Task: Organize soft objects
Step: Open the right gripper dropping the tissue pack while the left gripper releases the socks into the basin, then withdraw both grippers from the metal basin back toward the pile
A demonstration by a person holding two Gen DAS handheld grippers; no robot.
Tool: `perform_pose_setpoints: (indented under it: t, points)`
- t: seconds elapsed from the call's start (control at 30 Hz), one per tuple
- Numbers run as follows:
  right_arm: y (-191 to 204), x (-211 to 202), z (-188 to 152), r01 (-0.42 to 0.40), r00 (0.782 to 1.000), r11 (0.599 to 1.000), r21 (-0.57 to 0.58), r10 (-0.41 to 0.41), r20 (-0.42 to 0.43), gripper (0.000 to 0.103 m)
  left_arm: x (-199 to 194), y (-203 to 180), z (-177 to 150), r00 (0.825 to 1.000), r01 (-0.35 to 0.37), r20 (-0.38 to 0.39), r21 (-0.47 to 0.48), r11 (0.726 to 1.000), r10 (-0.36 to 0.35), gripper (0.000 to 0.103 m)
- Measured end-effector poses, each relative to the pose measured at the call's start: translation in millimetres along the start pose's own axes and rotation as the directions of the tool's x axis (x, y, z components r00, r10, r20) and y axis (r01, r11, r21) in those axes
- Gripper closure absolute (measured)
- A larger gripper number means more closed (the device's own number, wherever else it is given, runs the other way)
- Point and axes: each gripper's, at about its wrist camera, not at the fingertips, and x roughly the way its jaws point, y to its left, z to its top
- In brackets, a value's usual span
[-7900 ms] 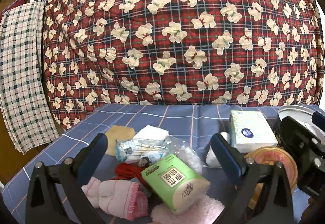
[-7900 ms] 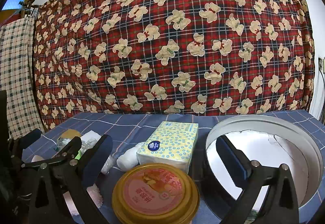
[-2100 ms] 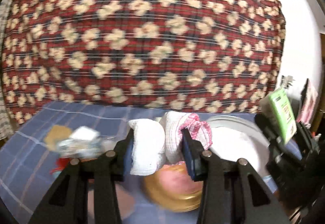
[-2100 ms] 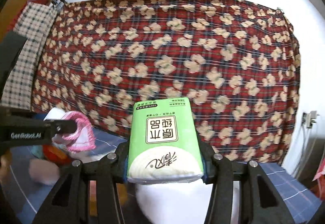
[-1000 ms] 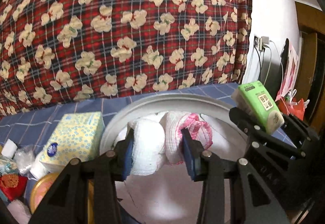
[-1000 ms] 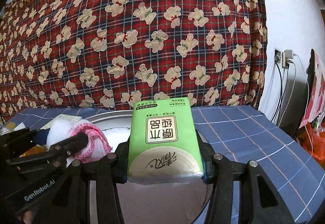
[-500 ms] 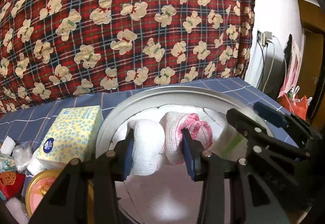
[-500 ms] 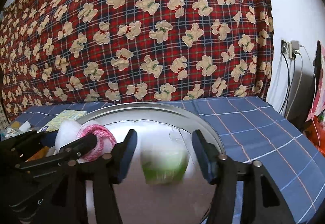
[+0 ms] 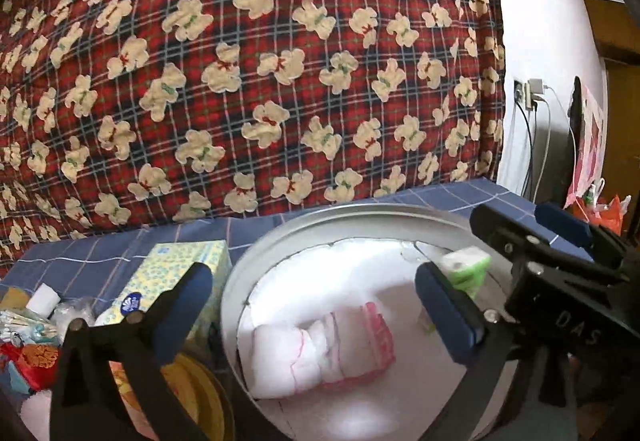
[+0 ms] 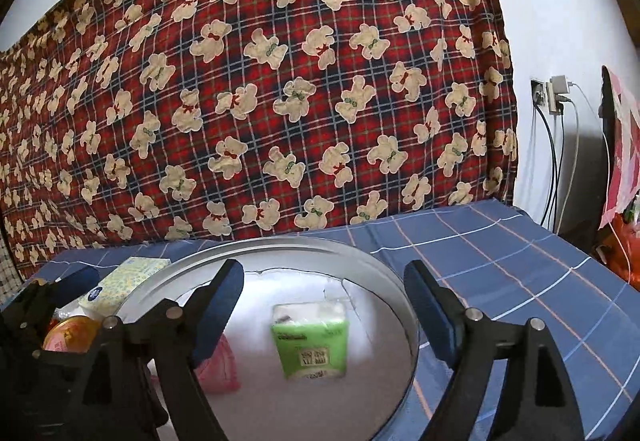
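Both opening tongs point(image 9: 316, 305) point(image 10: 324, 305) hover above dropped towel point(image 9: 320, 353).

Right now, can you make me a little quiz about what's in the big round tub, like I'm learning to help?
1. True or false: the green tissue pack lies inside the round tub.
2. Which soft thing lies in the tub below the left tool? A) pink and white towel B) a blue sock C) a teddy bear
3. Fill in: the yellow tissue box sits ____ the tub, on the blue checked cloth.

Key: 1 true; 2 A; 3 outside.
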Motion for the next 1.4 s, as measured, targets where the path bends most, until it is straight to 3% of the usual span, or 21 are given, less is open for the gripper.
perform_pose_setpoints:
  t: [0.27,0.37,0.43,0.63,1.03,1.4]
  points:
    - [-0.5,-16.3,1.9,-0.005,0.996,1.0,-0.001,0.005,0.093,0.018,0.0,5.3,-2.1,1.0,-0.006,0.001,-0.018,1.0,0.006,0.0]
    - [6.8,-18.9,-0.8,0.03,0.992,0.999,-0.035,-0.025,0.122,0.01,-1.9,7.7,-4.2,1.0,-0.016,0.002,-0.024,1.0,0.016,0.0]
    - [11.5,-17.2,-1.8,0.046,0.992,0.997,-0.064,-0.039,0.117,0.01,-3.0,8.5,-5.0,1.0,-0.024,0.005,-0.019,1.0,0.025,0.0]
    - [14.3,-18.5,-4.1,0.022,0.991,0.997,-0.073,-0.012,0.135,0.01,-9.1,9.4,-6.6,0.995,-0.091,0.049,0.018,0.996,0.09,0.0]
    - [-0.2,-23.4,-2.3,-0.034,0.983,0.999,0.028,0.028,0.183,0.01,-9.3,15.1,-9.0,0.994,-0.098,0.042,0.001,0.995,0.098,0.0]
    - [7.9,-31.2,-3.1,-0.045,0.968,0.999,0.003,0.043,0.249,0.01,-16.7,20.2,-9.1,0.988,-0.141,0.07,0.003,0.99,0.141,0.0]
